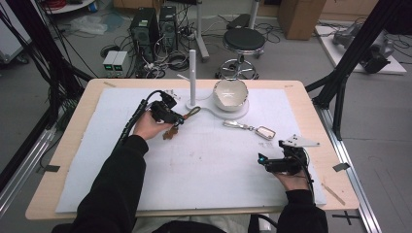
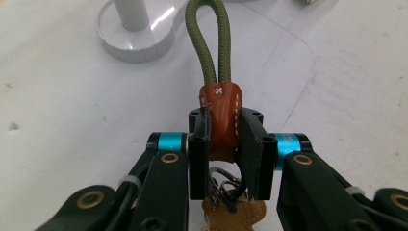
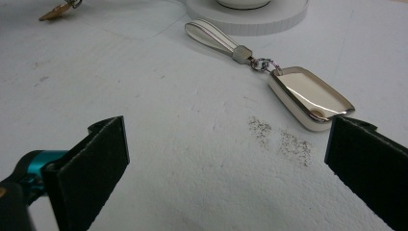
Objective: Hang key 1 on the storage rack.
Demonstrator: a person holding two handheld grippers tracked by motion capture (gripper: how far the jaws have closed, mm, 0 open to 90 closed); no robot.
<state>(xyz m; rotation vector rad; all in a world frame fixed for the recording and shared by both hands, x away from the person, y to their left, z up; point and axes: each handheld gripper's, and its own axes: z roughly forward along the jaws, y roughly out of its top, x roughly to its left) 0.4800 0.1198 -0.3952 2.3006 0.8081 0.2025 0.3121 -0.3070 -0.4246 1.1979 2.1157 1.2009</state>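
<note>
Keyring [image 2: 222, 122] with brown stitched leather tab and olive-green cord loop [image 2: 210, 41], clamped between the two black jaws of the left gripper [image 2: 225, 154]; pads press on either side of the leather tab, the cord loop stands out ahead of the jaws, and a metal split ring with a tan leather piece [image 2: 235, 211] hangs behind and below them. From the high view, this keyring [image 1: 180, 121] sits at the left gripper [image 1: 170, 116] over the white mat [image 1: 204, 165], left of centre, its green loop reaching toward the base of the white post stand [image 1: 192, 73]. Left hand [image 1: 148, 127] grips the tool from the near side, black sleeve and trailing cable running back to the table edge. White bowl [image 1: 230, 93] rests on the round end of the same stand, just right of the post. Second keyring, a cream strap [image 3: 211, 36] joined by a small ring to a cream key fob with silver rim [image 3: 308, 98], lies flat on the mat right of centre, well apart from the first. Right gripper [image 3: 226, 159] is held low near the mat's right edge, jaws spread wide apart with nothing between them, the fob just beyond its right-hand pad. Right hand [image 1: 291, 179] holds it near the table's front right. Wooden table [image 1: 311, 107] carries the mat; stool, computer towers and cables stand on the floor beyond.
</note>
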